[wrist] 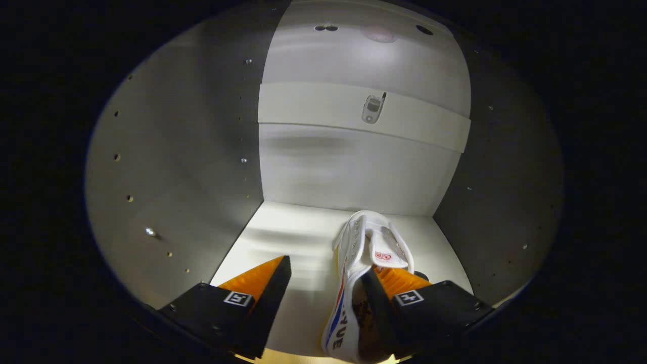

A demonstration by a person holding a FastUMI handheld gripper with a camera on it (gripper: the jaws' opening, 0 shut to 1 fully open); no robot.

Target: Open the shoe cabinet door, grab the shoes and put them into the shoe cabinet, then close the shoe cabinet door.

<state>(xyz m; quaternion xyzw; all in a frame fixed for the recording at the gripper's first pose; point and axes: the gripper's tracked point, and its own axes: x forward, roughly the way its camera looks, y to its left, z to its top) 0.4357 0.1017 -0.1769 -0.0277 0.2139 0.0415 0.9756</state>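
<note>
The tool (328, 283) reaches inside the shoe cabinet (177, 167), fingers spread; the right finger sits inside the white shoe (354, 283), lower centre of the frame, on the cabinet floor; the left finger stands apart; withdrawing straight back should avoid dragging the shoe.

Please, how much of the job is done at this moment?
Done: the view looks inside the cabinet, so its door must be open. In hand: the shoe lies on the cabinet floor; the claw is open, one finger inside the shoe, the other apart from it. Left: withdraw the claw, any further shoes, close the door.
</note>
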